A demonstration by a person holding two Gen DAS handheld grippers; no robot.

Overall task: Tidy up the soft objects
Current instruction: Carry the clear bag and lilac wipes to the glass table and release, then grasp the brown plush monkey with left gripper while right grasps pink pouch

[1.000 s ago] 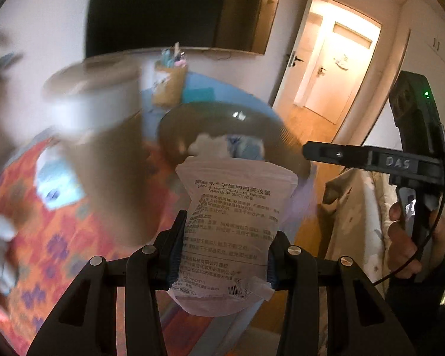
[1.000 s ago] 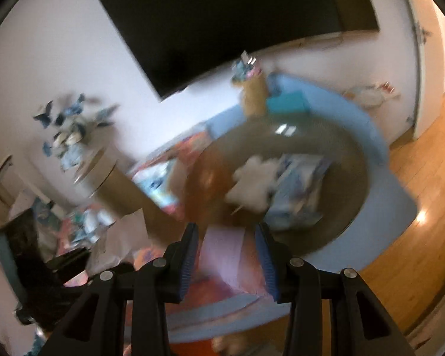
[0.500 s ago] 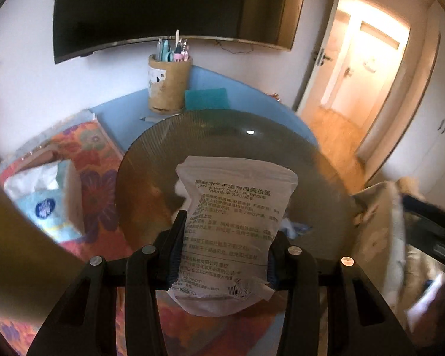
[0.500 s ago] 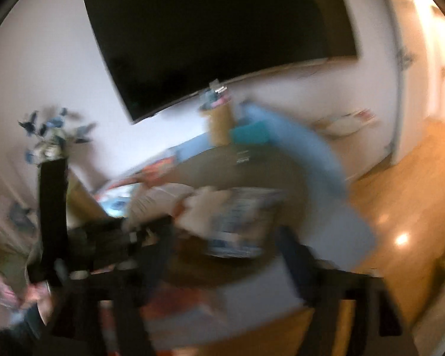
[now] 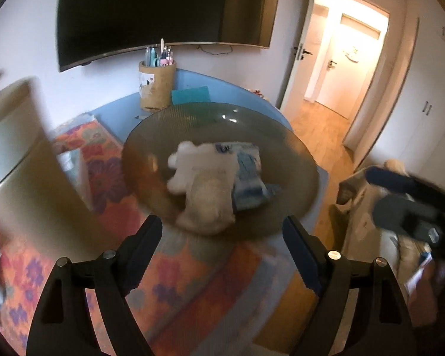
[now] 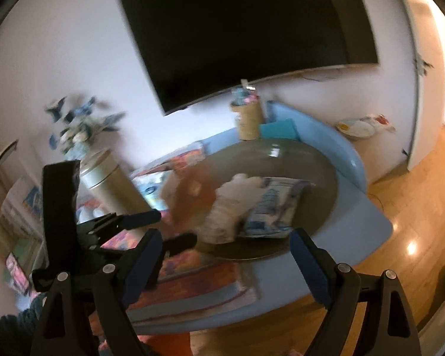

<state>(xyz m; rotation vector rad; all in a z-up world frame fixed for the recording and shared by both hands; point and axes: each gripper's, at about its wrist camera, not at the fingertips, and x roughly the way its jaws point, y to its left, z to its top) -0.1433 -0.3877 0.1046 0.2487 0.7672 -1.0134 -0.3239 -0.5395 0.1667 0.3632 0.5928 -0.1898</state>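
Observation:
A dark glass plate (image 5: pixel 287 148) sits on the blue table. On it lie a white sponge packet (image 5: pixel 209 198), a white fluffy item (image 5: pixel 184 160) and a blue-and-white pack (image 5: pixel 249 178). My left gripper (image 5: pixel 222 255) is open and empty, just in front of the plate's near rim. My right gripper (image 6: pixel 225 264) is open and empty, short of the plate (image 6: pixel 320 172), where the packet (image 6: pixel 222 216) and the blue-and-white pack (image 6: pixel 276 207) lie. The left gripper (image 6: pixel 172 228) shows at the left of the right wrist view.
A cork pen holder (image 5: pixel 157 89) and a teal pad (image 5: pixel 190 95) stand behind the plate. A tall tan canister (image 5: pixel 20 160) is at the left, with a tissue box (image 5: pixel 72 166) on a floral mat (image 5: pixel 175 270). The table edge drops to wooden floor (image 5: pixel 323 124) at the right.
My left gripper has opened and let the sponge packet drop onto the plate. My right gripper has opened wide and swung round toward the plate.

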